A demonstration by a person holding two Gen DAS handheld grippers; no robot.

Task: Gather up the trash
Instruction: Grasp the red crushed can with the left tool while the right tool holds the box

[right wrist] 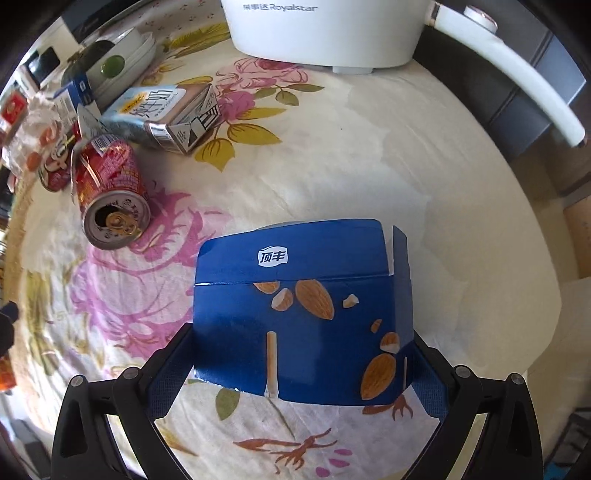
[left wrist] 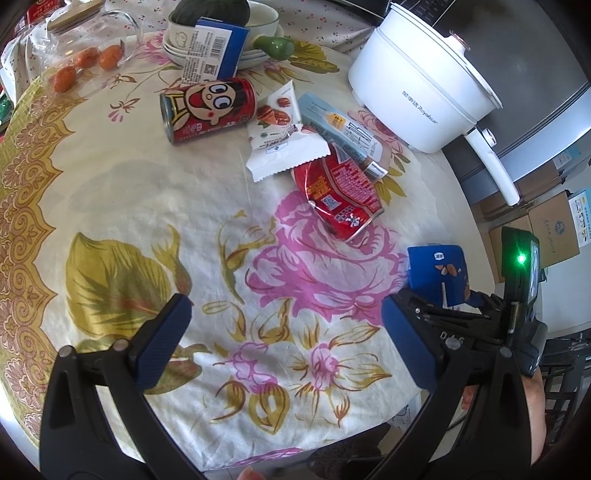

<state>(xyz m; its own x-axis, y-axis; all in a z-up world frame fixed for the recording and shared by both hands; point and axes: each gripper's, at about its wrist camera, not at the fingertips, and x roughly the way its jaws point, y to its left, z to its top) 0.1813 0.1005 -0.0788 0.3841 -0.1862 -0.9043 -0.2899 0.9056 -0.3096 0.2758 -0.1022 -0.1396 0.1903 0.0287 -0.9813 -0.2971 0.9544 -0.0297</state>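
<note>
A blue snack box (right wrist: 303, 314) printed with almonds is clamped between my right gripper's (right wrist: 303, 373) fingers, just above the floral tablecloth; the same box (left wrist: 439, 273) shows at the right of the left wrist view. My left gripper (left wrist: 286, 339) hangs open over the cloth with nothing between its pads. Beyond it lies a pile of trash: a dented red can (left wrist: 340, 195), a white snack wrapper (left wrist: 284, 136), a pale blue milk carton (left wrist: 340, 129) and a red cartoon-face can (left wrist: 207, 109). In the right wrist view the dented can (right wrist: 110, 192) and the carton (right wrist: 166, 114) lie to the left.
A white electric pot (left wrist: 421, 92) with a long handle stands at the far right. Stacked bowls (left wrist: 221, 33), an upright blue-and-white box (left wrist: 214, 48) and a glass jar (left wrist: 92, 37) with small orange fruits sit at the back. The table edge (left wrist: 476, 229) curves on the right, above cardboard boxes.
</note>
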